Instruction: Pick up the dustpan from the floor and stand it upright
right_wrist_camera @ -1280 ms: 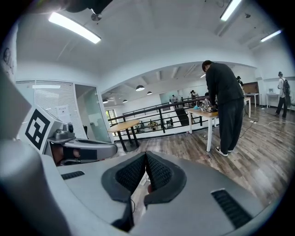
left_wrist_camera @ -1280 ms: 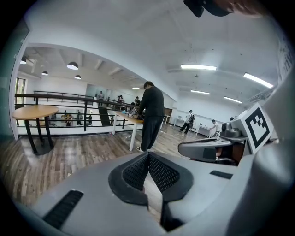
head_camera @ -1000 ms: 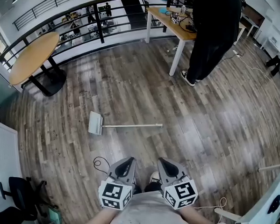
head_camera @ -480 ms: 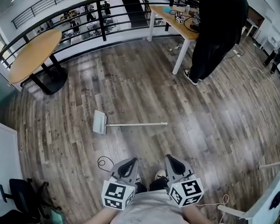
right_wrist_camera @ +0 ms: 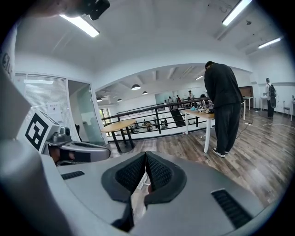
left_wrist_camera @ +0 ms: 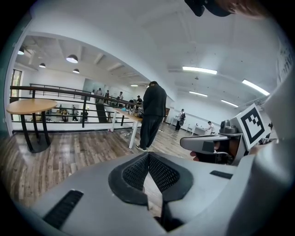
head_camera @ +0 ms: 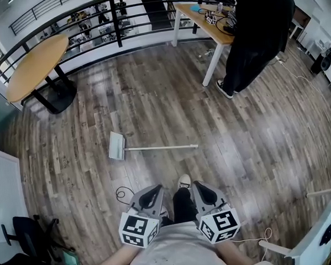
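Observation:
A white dustpan (head_camera: 116, 145) lies flat on the wooden floor in the head view, its long thin handle (head_camera: 161, 148) stretching to the right. My left gripper (head_camera: 149, 196) and right gripper (head_camera: 202, 192) hang side by side near the bottom of that view, well short of the dustpan. Both are shut with nothing between the tips, as the left gripper view (left_wrist_camera: 147, 156) and the right gripper view (right_wrist_camera: 145, 155) show. A leg and a white shoe (head_camera: 183, 181) stand between the two grippers. A sliver of the dustpan shows through the right gripper's gap.
A person in black (head_camera: 254, 30) stands at a white-legged desk (head_camera: 204, 22) at the back right. A round wooden table (head_camera: 34, 64) stands back left before a black railing (head_camera: 115, 15). A black cable loop (head_camera: 121, 193) lies on the floor by my left gripper. An office chair (head_camera: 22, 242) sits bottom left.
Both grippers have come forward a little towards the dustpan, still shut. A leg and white shoe have stepped forward between them.

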The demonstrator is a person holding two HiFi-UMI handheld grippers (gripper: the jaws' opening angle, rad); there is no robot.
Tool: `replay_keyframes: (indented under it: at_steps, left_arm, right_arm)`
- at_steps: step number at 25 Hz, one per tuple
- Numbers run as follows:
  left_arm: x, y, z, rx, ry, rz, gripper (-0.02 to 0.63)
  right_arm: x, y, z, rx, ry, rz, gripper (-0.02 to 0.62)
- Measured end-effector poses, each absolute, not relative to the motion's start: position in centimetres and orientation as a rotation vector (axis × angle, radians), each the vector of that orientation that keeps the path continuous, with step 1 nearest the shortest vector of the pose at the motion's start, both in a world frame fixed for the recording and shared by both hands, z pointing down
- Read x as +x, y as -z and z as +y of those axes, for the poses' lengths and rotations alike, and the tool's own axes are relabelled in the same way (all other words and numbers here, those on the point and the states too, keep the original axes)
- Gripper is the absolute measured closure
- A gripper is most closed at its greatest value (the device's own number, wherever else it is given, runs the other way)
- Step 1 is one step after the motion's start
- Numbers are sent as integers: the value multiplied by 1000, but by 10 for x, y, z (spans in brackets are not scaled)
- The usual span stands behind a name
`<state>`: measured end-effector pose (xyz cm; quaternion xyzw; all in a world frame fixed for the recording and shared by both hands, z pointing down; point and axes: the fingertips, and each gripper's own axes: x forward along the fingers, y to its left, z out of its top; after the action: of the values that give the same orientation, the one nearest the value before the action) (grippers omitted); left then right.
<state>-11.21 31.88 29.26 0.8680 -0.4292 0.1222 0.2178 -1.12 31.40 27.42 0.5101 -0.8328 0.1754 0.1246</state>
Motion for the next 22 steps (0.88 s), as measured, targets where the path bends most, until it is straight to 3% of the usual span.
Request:
replay_keyframes:
  at_steps: [22]
  left_arm:
    - [-11,-282,118,2351,-333,-1313,584]
  right_arm:
    - [98,-270,105,1402,-513,-2496,571]
